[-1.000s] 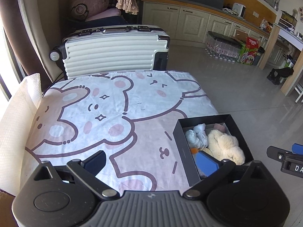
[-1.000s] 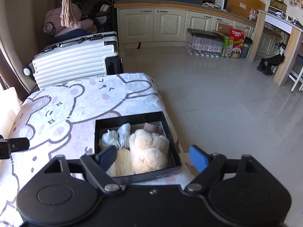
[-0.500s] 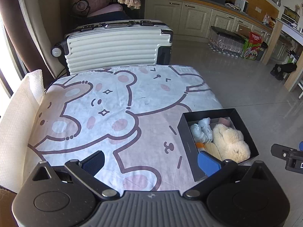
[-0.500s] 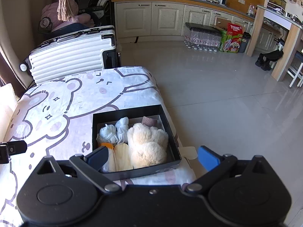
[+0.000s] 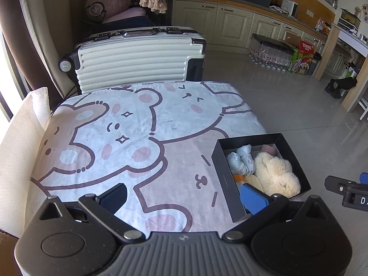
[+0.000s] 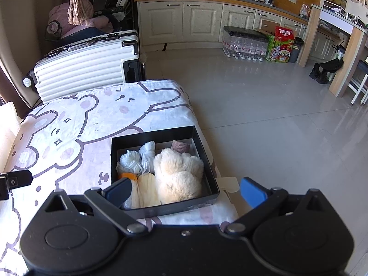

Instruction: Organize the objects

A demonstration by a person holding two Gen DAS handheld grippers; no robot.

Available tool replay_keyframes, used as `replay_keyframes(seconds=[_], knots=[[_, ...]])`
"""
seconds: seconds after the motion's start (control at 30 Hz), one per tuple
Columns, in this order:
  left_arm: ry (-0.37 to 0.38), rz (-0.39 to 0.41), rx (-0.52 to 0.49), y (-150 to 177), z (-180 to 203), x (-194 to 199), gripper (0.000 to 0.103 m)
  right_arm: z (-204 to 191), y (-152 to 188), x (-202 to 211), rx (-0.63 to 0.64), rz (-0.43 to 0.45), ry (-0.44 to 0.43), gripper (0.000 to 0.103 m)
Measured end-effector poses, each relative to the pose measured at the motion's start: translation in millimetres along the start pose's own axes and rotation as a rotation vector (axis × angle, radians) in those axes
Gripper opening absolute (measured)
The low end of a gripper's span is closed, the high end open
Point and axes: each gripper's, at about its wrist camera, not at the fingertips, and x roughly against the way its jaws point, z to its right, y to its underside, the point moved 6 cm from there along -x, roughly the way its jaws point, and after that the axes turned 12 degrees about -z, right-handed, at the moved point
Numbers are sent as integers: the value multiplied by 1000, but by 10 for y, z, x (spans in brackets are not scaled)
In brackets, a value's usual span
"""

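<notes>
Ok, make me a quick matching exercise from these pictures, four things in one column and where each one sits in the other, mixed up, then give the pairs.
Things:
1. fluffy cream plush
2. white yarn
3. white suitcase
4. Tuborg carton

Places:
A. on the floor by the cabinets
B. right side of the black box
C. standing beyond the far end of the bear-print cloth
D. left side of the black box

Pairs: 1-B, 2-D, 3-C, 4-A

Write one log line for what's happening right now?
left gripper: open, empty | right gripper: jaws just opened, empty | black cardboard box: holds fluffy cream plush toy, white yarn
</notes>
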Motion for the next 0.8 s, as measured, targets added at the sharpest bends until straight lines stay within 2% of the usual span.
replay_keyframes(seconds=[0.8], knots=[[-6, -2, -43, 9, 40, -3, 103, -6, 0, 3, 3, 1, 2, 102]])
